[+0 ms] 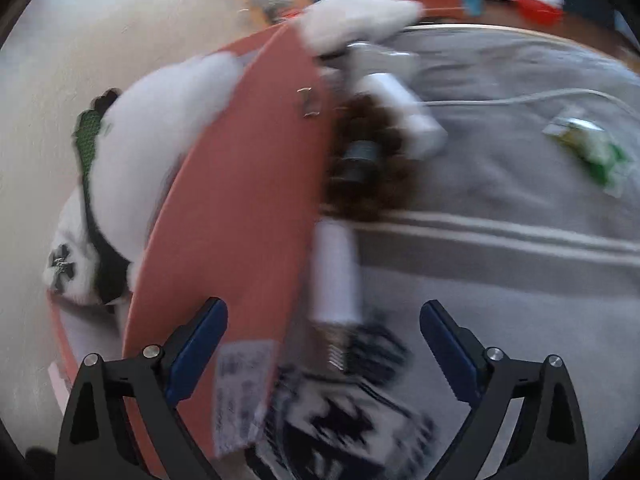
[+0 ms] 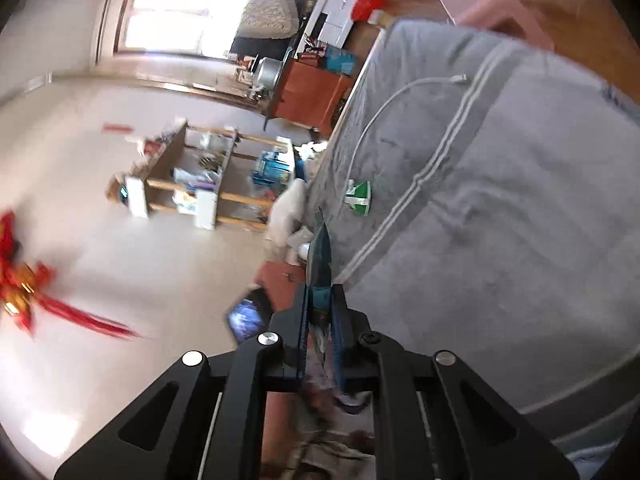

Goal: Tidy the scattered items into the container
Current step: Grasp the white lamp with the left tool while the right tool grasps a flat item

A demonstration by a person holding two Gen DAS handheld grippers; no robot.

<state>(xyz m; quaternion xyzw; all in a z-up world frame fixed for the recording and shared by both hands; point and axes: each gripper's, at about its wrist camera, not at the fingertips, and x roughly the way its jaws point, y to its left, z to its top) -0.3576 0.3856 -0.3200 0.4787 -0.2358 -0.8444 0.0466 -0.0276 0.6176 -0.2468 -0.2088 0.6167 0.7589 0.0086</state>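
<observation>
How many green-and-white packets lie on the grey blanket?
1. The green-and-white packet lies on the grey blanket, beside the white cable. Blur could hide others.

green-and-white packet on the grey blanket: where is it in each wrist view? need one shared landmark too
Left wrist: green-and-white packet at the right edge, upper half, lying on the grey blanket.
Right wrist: packet near the centre, just left of the blanket's white stripes.
Shared landmark: the white cable, passing just above the packet in both views.
</observation>
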